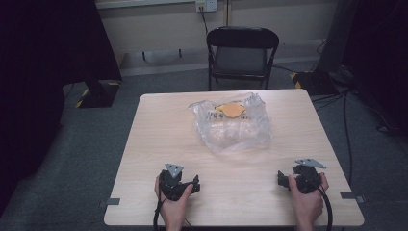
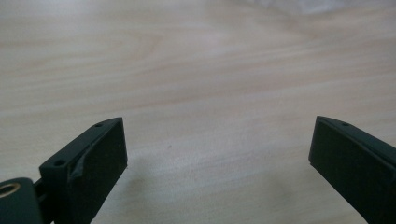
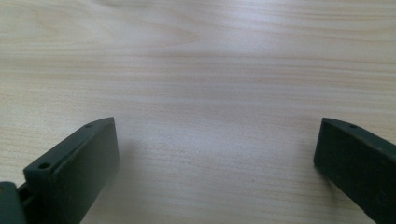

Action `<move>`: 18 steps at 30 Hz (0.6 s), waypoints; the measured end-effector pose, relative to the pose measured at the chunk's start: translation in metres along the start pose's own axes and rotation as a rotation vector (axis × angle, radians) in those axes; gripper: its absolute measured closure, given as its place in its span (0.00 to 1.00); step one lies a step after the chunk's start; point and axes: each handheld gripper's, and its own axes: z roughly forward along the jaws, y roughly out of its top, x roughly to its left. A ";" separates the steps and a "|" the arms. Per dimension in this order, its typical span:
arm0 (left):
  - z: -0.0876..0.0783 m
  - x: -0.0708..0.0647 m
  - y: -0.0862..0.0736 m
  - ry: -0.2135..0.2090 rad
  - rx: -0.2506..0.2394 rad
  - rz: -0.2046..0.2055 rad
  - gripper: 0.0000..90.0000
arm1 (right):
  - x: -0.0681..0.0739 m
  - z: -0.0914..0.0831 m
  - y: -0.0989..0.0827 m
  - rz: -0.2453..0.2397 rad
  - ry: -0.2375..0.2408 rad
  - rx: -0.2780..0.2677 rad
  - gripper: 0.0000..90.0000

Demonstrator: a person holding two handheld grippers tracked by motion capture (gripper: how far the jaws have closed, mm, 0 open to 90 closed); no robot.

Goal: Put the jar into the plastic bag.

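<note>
A crumpled clear plastic bag (image 1: 233, 126) lies at the middle back of the wooden table (image 1: 154, 144), with an orange round thing (image 1: 233, 109) in its far part. My left gripper (image 1: 194, 185) rests low near the table's front edge, held in a hand at the left. My right gripper (image 1: 280, 179) sits near the front right. In the left gripper view my left gripper (image 2: 218, 149) has its jaws wide apart over bare wood. In the right gripper view my right gripper (image 3: 217, 149) stands the same way, with nothing between its jaws.
A black folding chair (image 1: 240, 53) stands behind the table's far edge. Cables (image 1: 344, 120) run over the grey floor at the right. Dark equipment (image 1: 43, 72) rises at the left. Grey tape tabs (image 1: 113, 201) mark the table's front corners.
</note>
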 end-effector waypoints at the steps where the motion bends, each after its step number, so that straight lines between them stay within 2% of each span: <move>1: 0.004 0.001 -0.003 0.010 0.017 -0.004 0.05 | 0.000 0.000 0.000 0.000 0.000 0.000 0.00; 3: 0.007 0.001 -0.005 0.031 0.028 -0.003 0.05 | 0.000 0.000 0.000 0.000 0.000 0.000 0.00; 5: 0.009 0.000 -0.006 0.069 0.034 0.022 0.04 | 0.000 0.000 0.000 0.000 0.000 0.000 0.00; 18: 0.010 0.000 -0.006 0.081 0.039 0.008 0.01 | 0.000 0.000 0.000 0.000 0.000 0.000 0.00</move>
